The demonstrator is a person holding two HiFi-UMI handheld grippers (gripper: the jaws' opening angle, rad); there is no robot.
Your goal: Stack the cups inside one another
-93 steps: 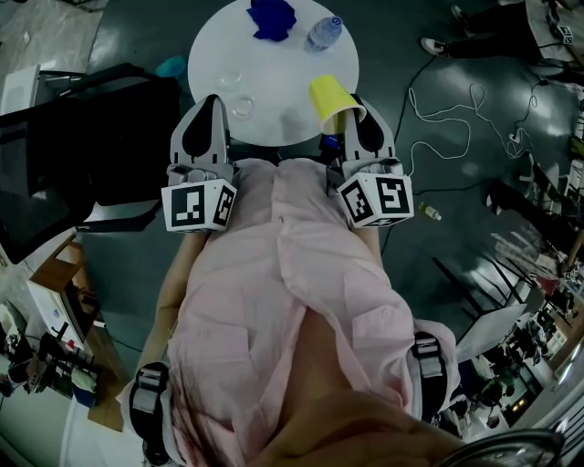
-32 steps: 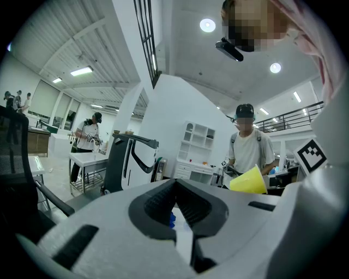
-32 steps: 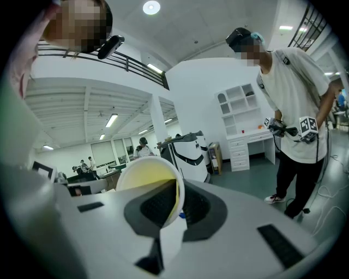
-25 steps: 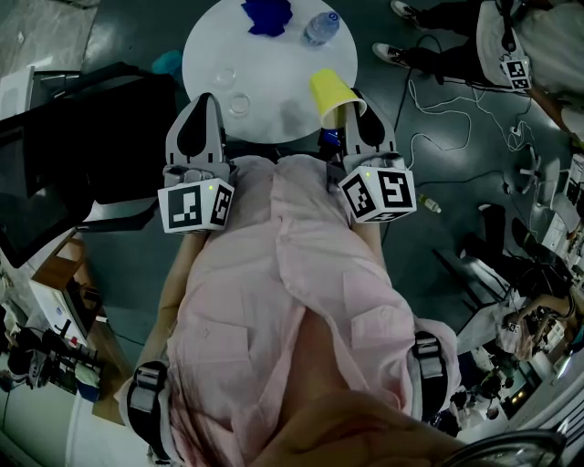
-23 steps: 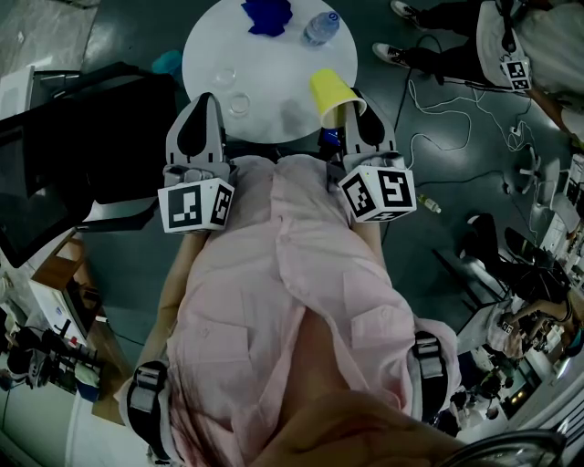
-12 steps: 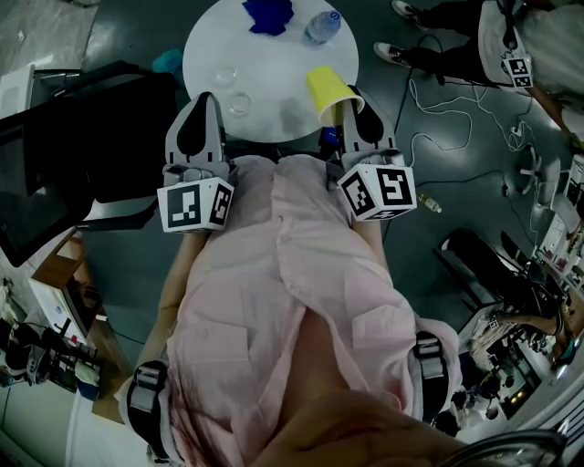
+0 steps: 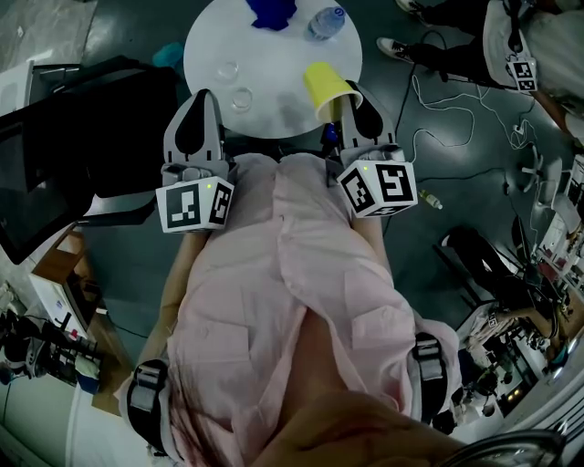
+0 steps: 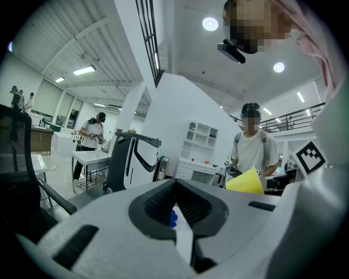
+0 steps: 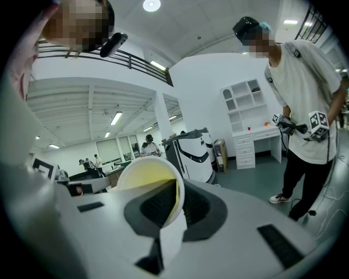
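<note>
the round white table [image 7: 274, 87] sits in front of me, and my left gripper [image 7: 196, 102] hangs over its near left edge with the jaws pressed together on nothing. my right gripper [image 7: 352, 91] pinches the rim of the yellow cup [image 7: 326, 84], holding it tilted above the table's near right edge with its mouth turned back toward me. at the far side lie a blue lump [image 7: 271, 11] and a water bottle [image 7: 326, 20], and what looks like a clear cup [image 7: 242, 98] stands just beyond my left gripper, a second clear cup [image 7: 227, 68] farther in, both apart from the yellow one.
</note>
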